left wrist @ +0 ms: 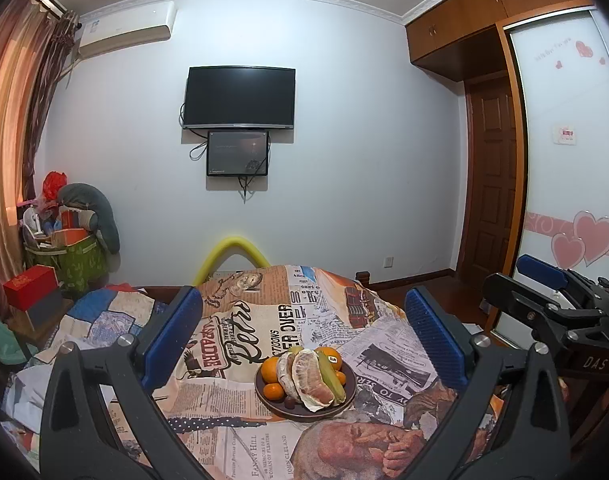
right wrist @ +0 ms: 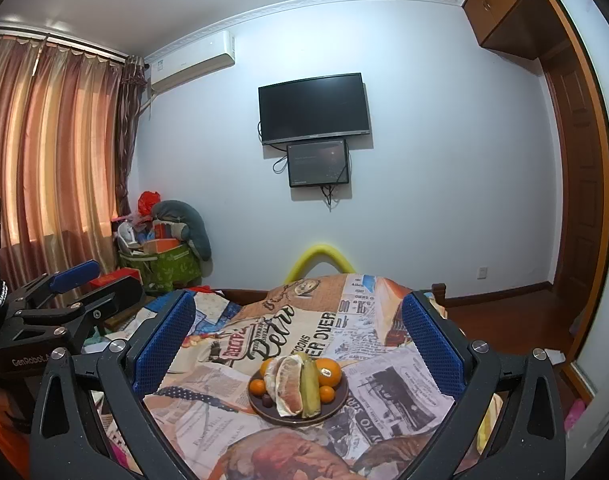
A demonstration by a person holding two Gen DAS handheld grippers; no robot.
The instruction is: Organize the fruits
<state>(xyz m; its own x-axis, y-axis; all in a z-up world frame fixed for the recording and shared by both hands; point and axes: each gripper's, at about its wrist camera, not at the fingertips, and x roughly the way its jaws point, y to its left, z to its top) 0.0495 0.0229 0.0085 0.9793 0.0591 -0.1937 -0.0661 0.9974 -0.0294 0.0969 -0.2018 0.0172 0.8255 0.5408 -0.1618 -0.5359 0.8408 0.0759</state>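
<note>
A dark round plate point(left wrist: 346, 398) point(right wrist: 340, 400) sits on a newspaper-print cloth. It holds peeled pomelo segments point(left wrist: 308, 378) point(right wrist: 288, 384), a yellow-green banana point(left wrist: 331, 378) point(right wrist: 310, 388), several oranges, one with a sticker point(left wrist: 330, 356) point(right wrist: 329, 372), and small dark fruits point(left wrist: 289, 402) point(right wrist: 266, 401). My left gripper point(left wrist: 304, 332) is open and empty, above and short of the plate. My right gripper point(right wrist: 298, 340) is open and empty, likewise short of the plate. Each gripper shows at the edge of the other's view.
The cloth point(left wrist: 240, 412) covers a raised surface with a yellow foam tube point(left wrist: 234, 252) at its far end. A green bin of clutter point(left wrist: 80, 256) and a red box point(left wrist: 30, 286) stand at the left. A TV point(left wrist: 240, 98) hangs on the far wall.
</note>
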